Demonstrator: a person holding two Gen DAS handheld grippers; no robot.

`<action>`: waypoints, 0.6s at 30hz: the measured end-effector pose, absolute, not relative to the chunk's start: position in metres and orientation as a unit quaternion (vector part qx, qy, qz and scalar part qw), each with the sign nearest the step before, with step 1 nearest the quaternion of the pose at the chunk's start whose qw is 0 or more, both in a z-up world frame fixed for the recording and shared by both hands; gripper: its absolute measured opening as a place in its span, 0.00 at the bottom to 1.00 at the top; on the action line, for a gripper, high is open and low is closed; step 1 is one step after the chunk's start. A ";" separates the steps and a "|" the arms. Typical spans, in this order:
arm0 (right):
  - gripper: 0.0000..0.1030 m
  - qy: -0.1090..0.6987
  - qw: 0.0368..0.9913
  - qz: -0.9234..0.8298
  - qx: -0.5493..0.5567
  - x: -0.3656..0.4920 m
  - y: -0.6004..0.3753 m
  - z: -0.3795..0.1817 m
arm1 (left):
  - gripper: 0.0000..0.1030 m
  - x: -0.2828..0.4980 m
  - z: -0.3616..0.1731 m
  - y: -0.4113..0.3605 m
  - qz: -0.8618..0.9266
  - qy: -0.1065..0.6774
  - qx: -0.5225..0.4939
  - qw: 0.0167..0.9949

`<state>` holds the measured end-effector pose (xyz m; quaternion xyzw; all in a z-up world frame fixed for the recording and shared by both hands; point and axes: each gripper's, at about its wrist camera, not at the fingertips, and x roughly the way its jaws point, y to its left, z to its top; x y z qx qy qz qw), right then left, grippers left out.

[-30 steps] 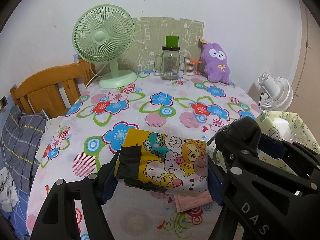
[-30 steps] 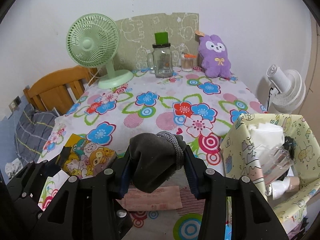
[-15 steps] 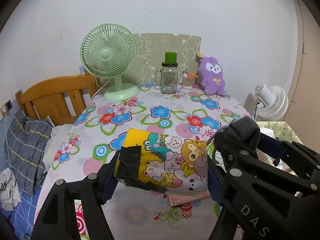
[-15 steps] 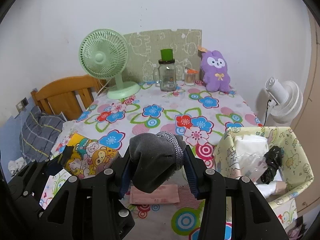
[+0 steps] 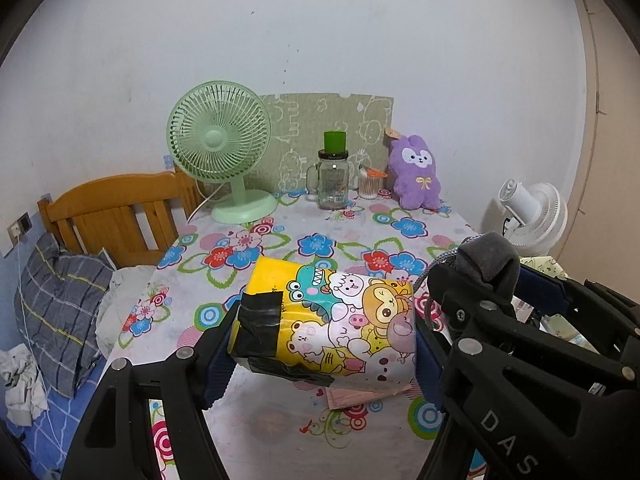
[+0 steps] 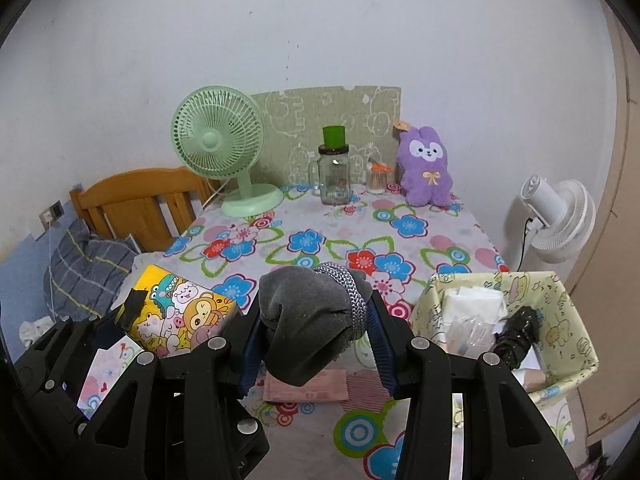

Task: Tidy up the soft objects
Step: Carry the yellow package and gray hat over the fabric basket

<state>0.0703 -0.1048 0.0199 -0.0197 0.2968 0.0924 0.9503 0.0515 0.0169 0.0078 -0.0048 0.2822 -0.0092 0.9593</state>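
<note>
My left gripper [image 5: 322, 354] is shut on a yellow cartoon-print soft pack [image 5: 332, 328] with black tape on its left end, held above the flowered table [image 5: 320, 248]. The pack also shows in the right wrist view [image 6: 180, 314]. My right gripper [image 6: 316, 344] is shut on a grey rolled cloth [image 6: 312, 320] with a braided cord around it, also held above the table; the cloth also shows in the left wrist view [image 5: 490, 260]. A purple plush bunny [image 6: 426, 172] sits at the table's far edge.
A pale-yellow fabric bin [image 6: 568, 320] with tissues and a black item stands at the right of the table. A pink packet [image 6: 306, 386] lies on the table under the grippers. A green fan [image 6: 220, 152], glass jar [image 6: 334, 180], wooden chair [image 6: 140, 204] and white fan [image 6: 560, 220] stand around.
Both grippers have risen and pulled back from the table with their loads; the table, fan and bin now look smaller and further away.
</note>
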 end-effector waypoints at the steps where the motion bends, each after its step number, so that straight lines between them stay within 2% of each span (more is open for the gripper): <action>1: 0.48 0.295 0.951 0.092 -0.019 0.069 -0.106 0.022 | 0.74 0.050 0.009 0.015 -0.010 0.280 -0.004 0.960; 18: 0.48 0.284 0.955 0.082 -0.024 0.070 -0.143 0.034 | 0.74 0.055 0.014 -0.020 -0.025 0.271 -0.011 0.962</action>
